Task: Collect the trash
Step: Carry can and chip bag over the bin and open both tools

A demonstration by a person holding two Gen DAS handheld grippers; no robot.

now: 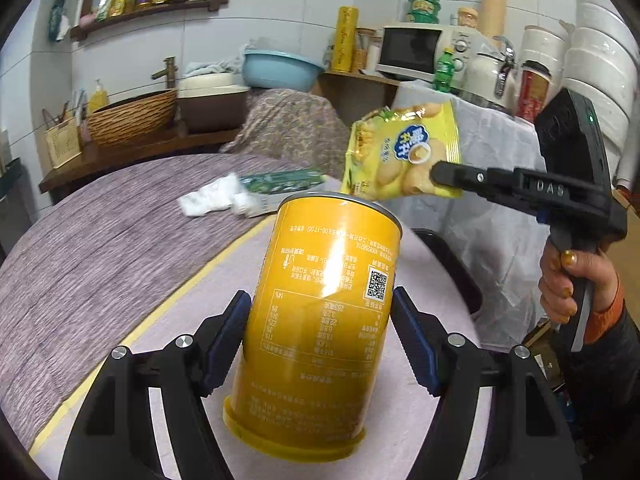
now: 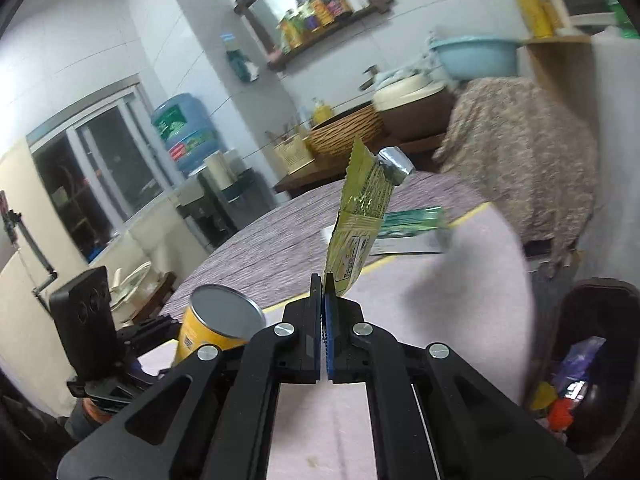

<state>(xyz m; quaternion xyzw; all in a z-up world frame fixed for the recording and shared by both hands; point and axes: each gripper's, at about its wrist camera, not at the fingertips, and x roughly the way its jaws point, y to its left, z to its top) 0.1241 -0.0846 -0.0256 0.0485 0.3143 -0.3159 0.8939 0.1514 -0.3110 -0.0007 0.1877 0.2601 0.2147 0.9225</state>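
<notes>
My left gripper (image 1: 322,322) is shut on a yellow cylindrical snack can (image 1: 320,320), upside down and tilted above the pale mat (image 1: 400,420). The can also shows in the right wrist view (image 2: 218,326) at lower left. My right gripper (image 2: 323,280) is shut on a yellow chip bag (image 2: 360,216) and holds it in the air; in the left wrist view the bag (image 1: 402,152) hangs above and behind the can, pinched by the right gripper (image 1: 440,174). A dark trash bin (image 2: 592,360) with wrappers inside stands at lower right.
A crumpled white tissue (image 1: 212,200) and a green wrapper (image 1: 284,182) lie on the purple tablecloth (image 1: 100,248). A woven basket (image 1: 132,120), blue basin (image 1: 278,70) and microwave (image 1: 416,50) stand behind. A white-draped stand (image 1: 492,208) is to the right.
</notes>
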